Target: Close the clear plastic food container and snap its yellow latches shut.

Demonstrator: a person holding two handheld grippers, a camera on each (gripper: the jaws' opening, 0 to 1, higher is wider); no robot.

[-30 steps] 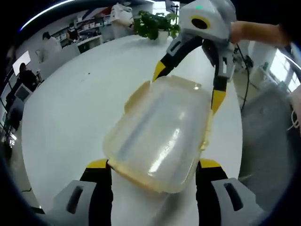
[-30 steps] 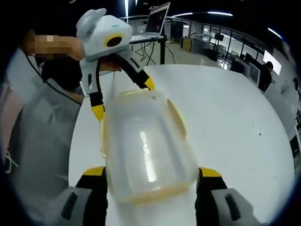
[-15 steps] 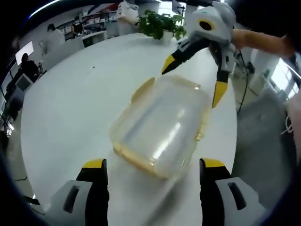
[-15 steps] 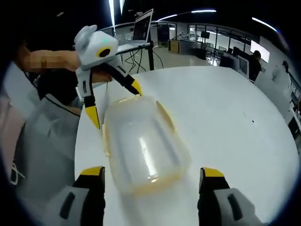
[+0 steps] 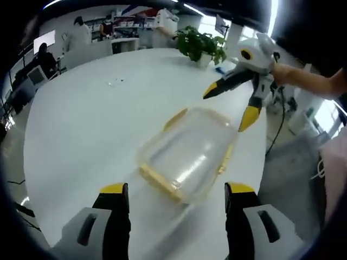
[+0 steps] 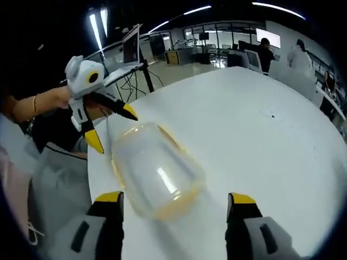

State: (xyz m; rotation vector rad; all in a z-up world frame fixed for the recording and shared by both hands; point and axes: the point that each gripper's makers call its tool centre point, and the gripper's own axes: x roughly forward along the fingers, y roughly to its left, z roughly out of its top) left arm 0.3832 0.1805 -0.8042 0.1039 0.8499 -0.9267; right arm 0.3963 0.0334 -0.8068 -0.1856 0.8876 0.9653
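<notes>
change: you pull both grippers back from the container. A second ago each pair of jaws straddled an end of it; now it sits clear ahead of both.
meaning: my read is the lid is down and you are backing off to line up on the latches. None looks snapped yet, though blur makes that hard to call.
left gripper (image 5: 176, 192): jaws spread wide, holding nothing. The near short end of the container lies just beyond the tips, centred between them, not touching.
right gripper (image 6: 176, 197): also spread wide and empty. The opposite short end sits just ahead of its tips, slightly left of centre, apart from both jaws.
container (image 5: 187, 153): clear plastic, lid on, resting flat on the white table (image 5: 81, 124), near the table edge on your side. It is between your two grippers, long axis running from one to the other.
yellow latches (image 5: 174, 118): one flap on the far left long side sticks outward, so it reads as unlatched. The yellow strip along the near short end is too smeared to judge.
next: you need jaw tips on a flap, pressing it in against the wall.
far: potted plant (image 5: 201, 44) and people at desks, well apart from the work.
</notes>
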